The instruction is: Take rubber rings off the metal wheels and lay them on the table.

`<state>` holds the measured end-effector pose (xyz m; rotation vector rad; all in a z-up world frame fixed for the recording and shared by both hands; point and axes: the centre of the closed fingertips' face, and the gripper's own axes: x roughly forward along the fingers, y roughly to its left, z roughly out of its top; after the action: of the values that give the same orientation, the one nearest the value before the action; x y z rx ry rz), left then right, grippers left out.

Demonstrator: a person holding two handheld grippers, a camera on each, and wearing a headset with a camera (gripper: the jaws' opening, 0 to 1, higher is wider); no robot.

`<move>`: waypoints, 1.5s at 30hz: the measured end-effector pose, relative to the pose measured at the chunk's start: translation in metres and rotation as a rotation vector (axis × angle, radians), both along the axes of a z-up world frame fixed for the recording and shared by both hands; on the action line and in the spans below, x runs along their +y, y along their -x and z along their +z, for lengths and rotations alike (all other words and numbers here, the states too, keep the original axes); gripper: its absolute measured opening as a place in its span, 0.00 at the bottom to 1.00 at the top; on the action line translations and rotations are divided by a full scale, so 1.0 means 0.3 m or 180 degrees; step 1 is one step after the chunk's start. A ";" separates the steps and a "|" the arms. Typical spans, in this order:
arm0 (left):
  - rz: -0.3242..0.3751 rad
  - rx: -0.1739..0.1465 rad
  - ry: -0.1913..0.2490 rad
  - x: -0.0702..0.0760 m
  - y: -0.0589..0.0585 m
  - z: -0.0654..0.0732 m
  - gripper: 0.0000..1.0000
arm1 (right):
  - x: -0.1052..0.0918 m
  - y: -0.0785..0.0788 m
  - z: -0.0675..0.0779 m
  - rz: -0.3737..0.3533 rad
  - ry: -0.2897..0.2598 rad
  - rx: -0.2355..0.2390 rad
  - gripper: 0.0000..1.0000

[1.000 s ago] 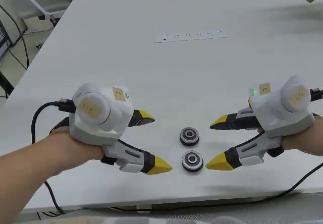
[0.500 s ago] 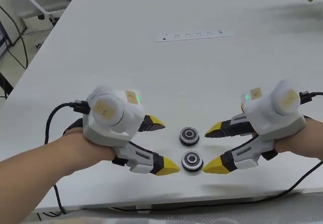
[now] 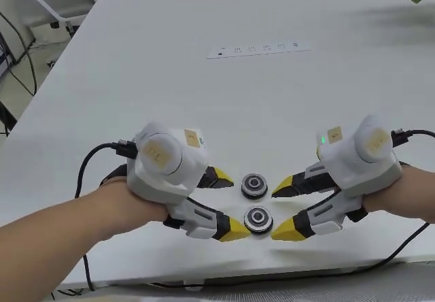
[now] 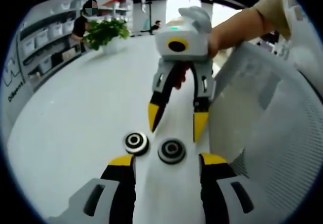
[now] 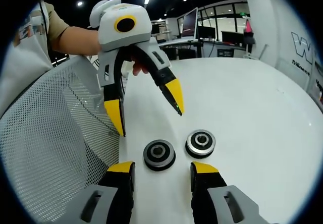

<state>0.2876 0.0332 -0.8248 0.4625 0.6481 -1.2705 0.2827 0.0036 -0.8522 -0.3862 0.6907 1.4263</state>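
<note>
Two metal wheels [image 3: 258, 218] are flanked on the table [image 3: 204, 98] by the left gripper [image 3: 235, 204] at 9 o'clock and the right gripper [image 3: 275, 212] at 3 o'clock; both claws are held wide open, empty.

Left tongs [image 3: 238, 203] and right tongs [image 3: 275, 213] face each other low over the surface, tips near but apart. Jaws of both stand spread wide. Left hand [image 3: 126, 203] and right hand [image 3: 408, 193] grip the housings from behind. Left forearm [image 3: 54, 230] is bare.

The white table [image 3: 170, 77] is seen from above by the head view; two black-ringed metal wheels [image 3: 257, 218] are faced closely, from opposite sides, by both gripper views.
</note>
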 end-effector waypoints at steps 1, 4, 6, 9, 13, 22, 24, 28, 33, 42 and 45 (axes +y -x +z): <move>-0.0005 0.0006 0.0005 -0.003 0.000 -0.001 0.51 | 0.001 -0.001 -0.001 0.0002 -0.0009 0.0004 0.41; -0.0006 0.0040 0.0024 -0.012 0.000 -0.005 0.49 | 0.004 -0.003 -0.002 -0.0002 -0.0021 0.0004 0.39; -0.0009 0.0046 0.0022 -0.016 -0.001 -0.010 0.48 | 0.006 -0.007 -0.004 -0.0006 -0.0028 0.0008 0.37; -0.0004 0.0051 0.0039 -0.021 -0.004 -0.014 0.45 | 0.008 -0.007 -0.007 -0.0016 -0.0033 0.0026 0.35; 0.0023 0.0092 0.0076 -0.028 -0.006 -0.020 0.41 | 0.011 -0.002 -0.010 0.0008 -0.0039 0.0029 0.32; -0.0038 0.0115 0.0061 -0.047 0.003 -0.040 0.35 | 0.012 0.005 -0.017 0.0038 -0.0028 0.0031 0.29; -0.0066 0.0105 0.0047 -0.052 0.006 -0.045 0.34 | 0.011 0.006 -0.018 0.0031 -0.0027 0.0042 0.29; -0.0107 0.0061 0.0027 -0.062 0.009 -0.051 0.30 | 0.011 0.007 -0.018 0.0024 -0.0030 0.0053 0.29; -0.0152 0.0068 0.0019 -0.073 0.018 -0.060 0.28 | 0.009 0.013 -0.024 0.0051 -0.0005 0.0052 0.29; -0.0227 -0.0033 -0.0023 -0.080 0.020 -0.066 0.20 | 0.007 0.013 -0.023 0.0041 -0.0016 0.0061 0.29; -0.0250 -0.0066 -0.0057 -0.082 0.020 -0.074 0.19 | 0.009 0.014 -0.022 0.0051 -0.0019 0.0055 0.29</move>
<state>0.2815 0.0087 -0.8471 0.5197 0.6293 -1.3333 0.2784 0.0063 -0.8588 -0.3760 0.6986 1.4481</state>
